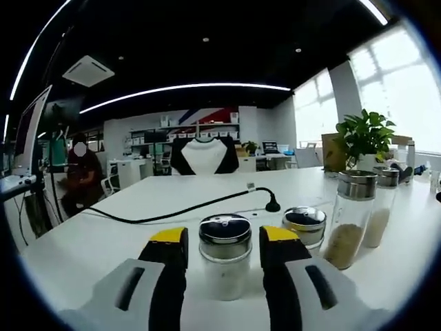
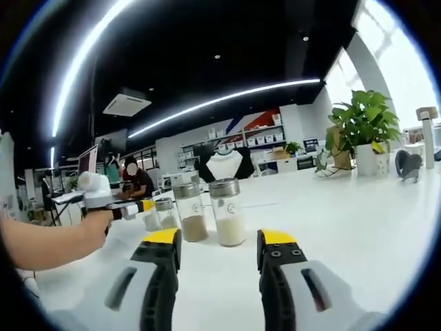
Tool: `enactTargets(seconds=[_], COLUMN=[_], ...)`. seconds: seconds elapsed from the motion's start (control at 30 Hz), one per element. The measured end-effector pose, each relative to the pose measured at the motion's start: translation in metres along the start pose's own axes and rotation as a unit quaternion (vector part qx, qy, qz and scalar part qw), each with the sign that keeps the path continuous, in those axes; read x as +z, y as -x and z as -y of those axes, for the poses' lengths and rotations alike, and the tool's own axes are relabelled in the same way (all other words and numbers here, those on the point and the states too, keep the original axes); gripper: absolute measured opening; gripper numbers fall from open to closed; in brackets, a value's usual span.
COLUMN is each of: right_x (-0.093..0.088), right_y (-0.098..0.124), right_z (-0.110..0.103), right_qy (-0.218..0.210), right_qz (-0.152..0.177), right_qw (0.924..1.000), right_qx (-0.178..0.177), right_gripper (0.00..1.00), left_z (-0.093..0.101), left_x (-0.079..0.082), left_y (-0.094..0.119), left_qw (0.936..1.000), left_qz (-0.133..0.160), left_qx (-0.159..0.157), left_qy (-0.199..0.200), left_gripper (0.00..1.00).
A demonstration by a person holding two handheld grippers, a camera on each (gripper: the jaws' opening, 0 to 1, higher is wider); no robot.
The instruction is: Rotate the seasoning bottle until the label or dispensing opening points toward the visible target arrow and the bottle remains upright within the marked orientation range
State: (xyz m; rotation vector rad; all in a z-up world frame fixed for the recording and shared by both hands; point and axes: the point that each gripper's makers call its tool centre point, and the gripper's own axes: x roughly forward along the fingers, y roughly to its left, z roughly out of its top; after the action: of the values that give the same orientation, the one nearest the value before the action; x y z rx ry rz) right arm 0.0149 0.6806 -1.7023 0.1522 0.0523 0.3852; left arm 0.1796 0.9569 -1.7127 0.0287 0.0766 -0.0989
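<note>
A short glass seasoning bottle (image 1: 224, 265) with a steel shaker lid and white powder stands upright on the white table (image 1: 124, 234). It sits between the yellow-tipped jaws of my left gripper (image 1: 224, 236), which is open with a thin gap on each side. In the right gripper view, a hand carries that left gripper (image 2: 141, 207) in from the left, next to the short bottles (image 2: 165, 214). My right gripper (image 2: 220, 238) is open and holds nothing. It hangs over bare table, short of two tall bottles (image 2: 227, 210).
A second short jar (image 1: 304, 224) stands just right of the bottle. Beyond it are a tall bottle of brown granules (image 1: 351, 224) and one of white grains (image 1: 381, 207). A black cable (image 1: 200, 205) crosses the table behind. A potted plant (image 1: 365, 138) stands far right, and a person (image 1: 81, 176) sits far left.
</note>
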Motion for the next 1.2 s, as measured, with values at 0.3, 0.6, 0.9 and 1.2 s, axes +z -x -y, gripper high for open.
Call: enactTargets(seconds=[0.3,0.6,0.9,1.2], right_x=[0.000,0.000,-0.001,-0.004], right_y=[0.003,0.005,0.001,0.002], right_z=[0.003,0.000,-0.027,-0.078], right_qy=[0.001,0.010,0.025,0.025], right_qz=[0.000,-0.004,-0.009,-0.016], right_qw=[1.0000,0.9999,0.9986,0.9927], right_qx=[-0.002,0.004,0.046,0.117], right_gripper=[0.41,0.35,0.30,0.30], left_z=[0.003,0.004,0.006,0.047], left_x=[-0.001,0.001,0.022,0.041], left_y=[-0.007,-0.006,0.033,0.098], left_qw=[1.0000,0.9996,0.9973,0.9884], left_qz=[0.006,0.028,0.063,0.070], left_qx=[-0.003,-0.010,-0.035,-0.125], left_qy=[0.001,0.003,0.017,0.050], left_gripper=[0.34,0.33,0.32,0.32])
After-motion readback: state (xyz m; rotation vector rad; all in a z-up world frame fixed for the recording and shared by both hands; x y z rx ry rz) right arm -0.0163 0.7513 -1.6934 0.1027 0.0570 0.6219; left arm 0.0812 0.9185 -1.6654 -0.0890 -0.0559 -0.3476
